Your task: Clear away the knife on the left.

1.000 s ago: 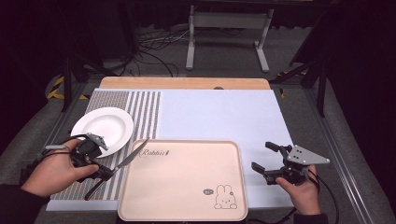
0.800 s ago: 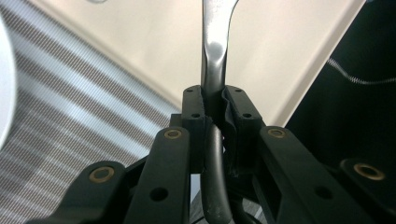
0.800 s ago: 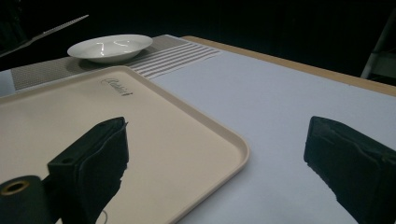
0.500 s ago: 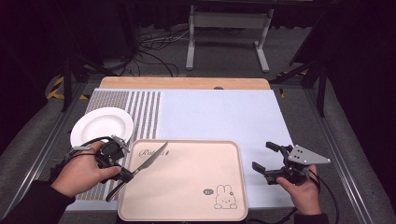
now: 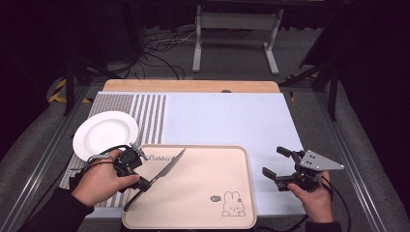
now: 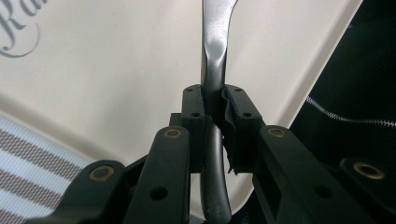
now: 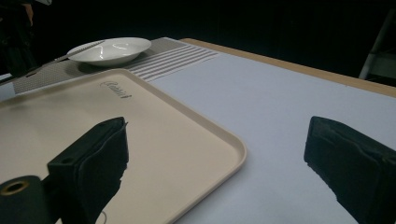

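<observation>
Both left tongs (image 6: 215,116) pinch the knife (image 5: 167,170) handle, blade seemingly above tray (image 5: 203,212).

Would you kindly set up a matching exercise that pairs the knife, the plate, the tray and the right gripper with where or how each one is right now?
Things:
1. knife
2. white plate
3. beige tray
4. right gripper

States:
A. jaws open, nothing between them
B. on the striped mat, bare
C. clamped in the left gripper, blade over the tray
D. at the near edge of the table, with a rabbit drawing

Pairs: 1-C, 2-B, 3-D, 4-A
</observation>
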A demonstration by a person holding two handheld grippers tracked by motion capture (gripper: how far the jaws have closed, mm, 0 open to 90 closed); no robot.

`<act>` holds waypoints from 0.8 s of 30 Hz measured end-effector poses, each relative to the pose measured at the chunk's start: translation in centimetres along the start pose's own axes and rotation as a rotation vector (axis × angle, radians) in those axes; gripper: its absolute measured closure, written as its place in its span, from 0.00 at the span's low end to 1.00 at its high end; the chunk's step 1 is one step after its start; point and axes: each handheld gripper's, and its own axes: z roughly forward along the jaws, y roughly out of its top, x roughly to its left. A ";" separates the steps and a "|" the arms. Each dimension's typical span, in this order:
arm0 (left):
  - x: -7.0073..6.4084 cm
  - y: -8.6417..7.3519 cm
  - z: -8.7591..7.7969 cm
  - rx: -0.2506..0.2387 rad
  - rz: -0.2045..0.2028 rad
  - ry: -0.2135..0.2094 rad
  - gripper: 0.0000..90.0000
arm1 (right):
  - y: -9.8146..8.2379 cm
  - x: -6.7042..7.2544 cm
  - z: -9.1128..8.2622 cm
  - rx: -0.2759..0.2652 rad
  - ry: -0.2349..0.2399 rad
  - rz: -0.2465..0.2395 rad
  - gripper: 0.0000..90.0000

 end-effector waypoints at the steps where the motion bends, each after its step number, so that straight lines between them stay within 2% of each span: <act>1: 0.1 0.0 0.3 -0.001 -0.003 -0.003 0.89 | 0.0 0.0 0.0 0.000 0.001 0.000 0.08; 4: 0.2 -0.1 0.9 0.003 -0.022 -0.012 0.89 | 0.0 0.1 0.0 0.003 0.003 -0.006 0.08; 13: 0.2 -0.3 2.2 -0.001 -0.043 -0.018 0.89 | 0.2 0.2 0.0 0.002 0.006 -0.014 0.08; 18: 0.6 -1.0 3.2 0.045 -0.072 -0.025 0.89 | 0.1 0.2 -0.1 0.002 0.005 -0.013 0.08; 24: 0.9 -1.3 3.8 0.055 -0.087 -0.035 0.89 | 0.1 0.2 -0.1 0.005 0.003 -0.013 0.07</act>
